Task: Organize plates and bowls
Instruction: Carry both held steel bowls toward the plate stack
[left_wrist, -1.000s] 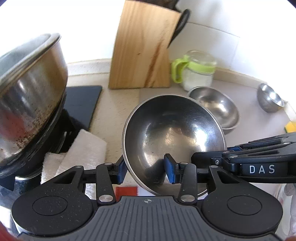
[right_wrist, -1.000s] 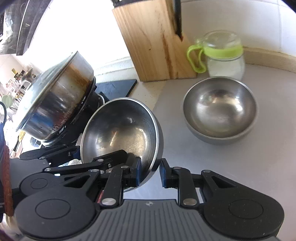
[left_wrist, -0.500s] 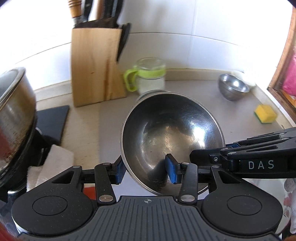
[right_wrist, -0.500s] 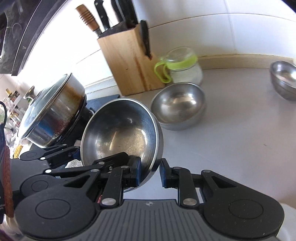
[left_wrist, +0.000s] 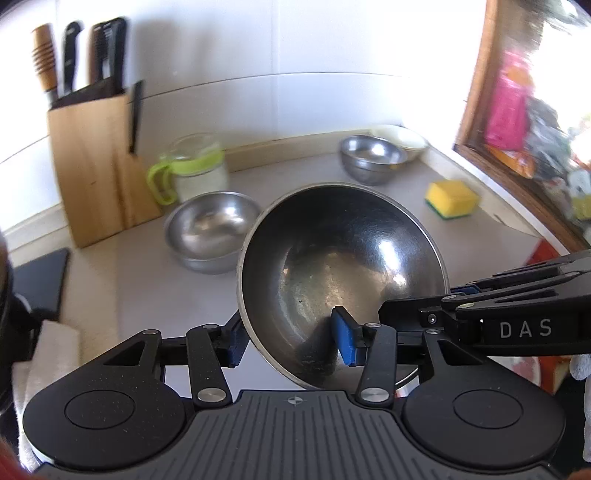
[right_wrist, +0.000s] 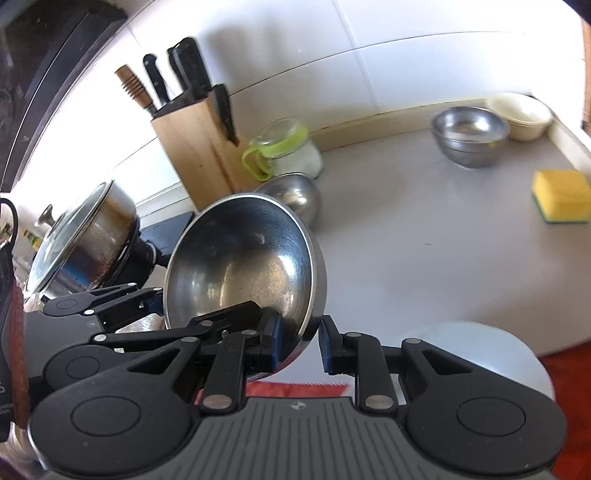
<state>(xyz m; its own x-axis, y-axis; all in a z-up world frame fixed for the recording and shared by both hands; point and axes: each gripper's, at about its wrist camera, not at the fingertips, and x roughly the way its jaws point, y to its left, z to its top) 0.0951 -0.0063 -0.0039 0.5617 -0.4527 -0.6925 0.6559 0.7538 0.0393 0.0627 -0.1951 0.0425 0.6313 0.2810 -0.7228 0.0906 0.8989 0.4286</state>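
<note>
A steel bowl (left_wrist: 343, 258) hangs tilted above the counter, its hollow facing both cameras. My right gripper (right_wrist: 300, 343) is shut on its rim, one pad inside and one outside the bowl (right_wrist: 240, 266). My left gripper (left_wrist: 288, 338) straddles the opposite rim and its jaws are opening. Its right pad stands inside the bowl, clear of the wall. A second steel bowl (left_wrist: 210, 229) sits on the counter by the jar. A third steel bowl (left_wrist: 373, 157) and a cream bowl (left_wrist: 402, 140) stand in the far right corner.
A knife block (left_wrist: 92, 158) and a green-lidded jar (left_wrist: 195, 173) stand at the back wall. A lidded pot (right_wrist: 88, 236) is at the left. A yellow sponge (left_wrist: 450, 199) lies near the wooden window frame (left_wrist: 480, 110). A white dish (right_wrist: 480, 347) sits just below my right gripper.
Both grippers carried the bowl to the right, away from the pot. The far corner bowls and the sponge came into view. The left jaws spread a little.
</note>
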